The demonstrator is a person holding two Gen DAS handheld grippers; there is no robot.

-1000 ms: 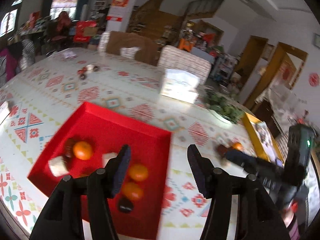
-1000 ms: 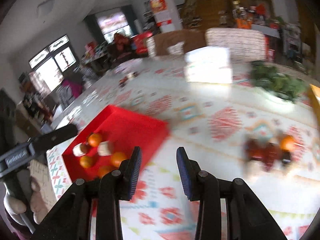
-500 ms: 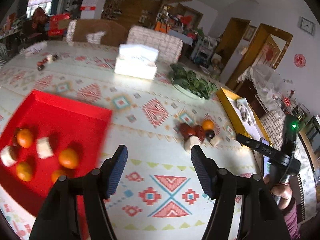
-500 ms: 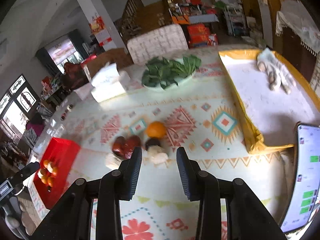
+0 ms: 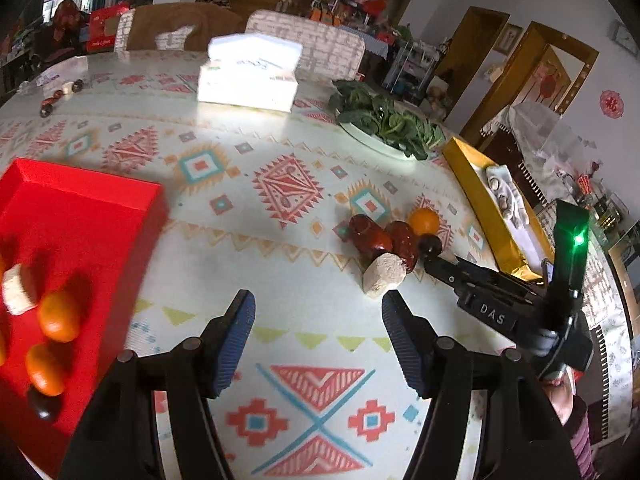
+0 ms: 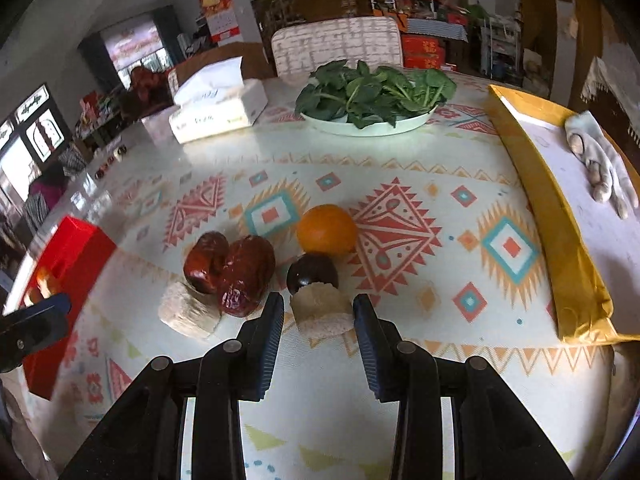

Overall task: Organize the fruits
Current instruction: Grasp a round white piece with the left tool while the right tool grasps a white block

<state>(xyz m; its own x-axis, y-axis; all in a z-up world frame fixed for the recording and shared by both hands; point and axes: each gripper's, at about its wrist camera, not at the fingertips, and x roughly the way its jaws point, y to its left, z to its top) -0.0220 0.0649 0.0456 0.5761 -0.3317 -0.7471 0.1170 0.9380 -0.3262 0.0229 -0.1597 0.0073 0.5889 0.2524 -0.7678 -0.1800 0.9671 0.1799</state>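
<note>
Right wrist view: the right gripper (image 6: 318, 316) has its jaws spread, one on each side of a pale cut chunk (image 6: 322, 308) that lies on the patterned worktop (image 6: 400, 380); whether the pads touch it cannot be told. Just behind the chunk, touching it, sits a dark round fruit (image 6: 312, 272). To the left lie two wrinkled red dates (image 6: 230, 266) side by side, with a second pale chunk (image 6: 188, 312) against their near side. An orange (image 6: 327, 229) rests just beyond the dark fruit. At the far left edge stands the red tray (image 6: 70, 248), well apart from this cluster. Farther back are a plate of leafy greens (image 6: 372, 96) and a tissue box (image 6: 218, 106); a gold-rimmed tray (image 6: 560, 216) runs along the right.

Left wrist view: the left gripper (image 5: 318, 312) hovers over bare worktop with jaws spread wide and nothing between them. The red tray (image 5: 80, 216), on the left, holds oranges (image 5: 59, 316), a pale chunk (image 5: 18, 290) and a dark fruit (image 5: 42, 400).
</note>
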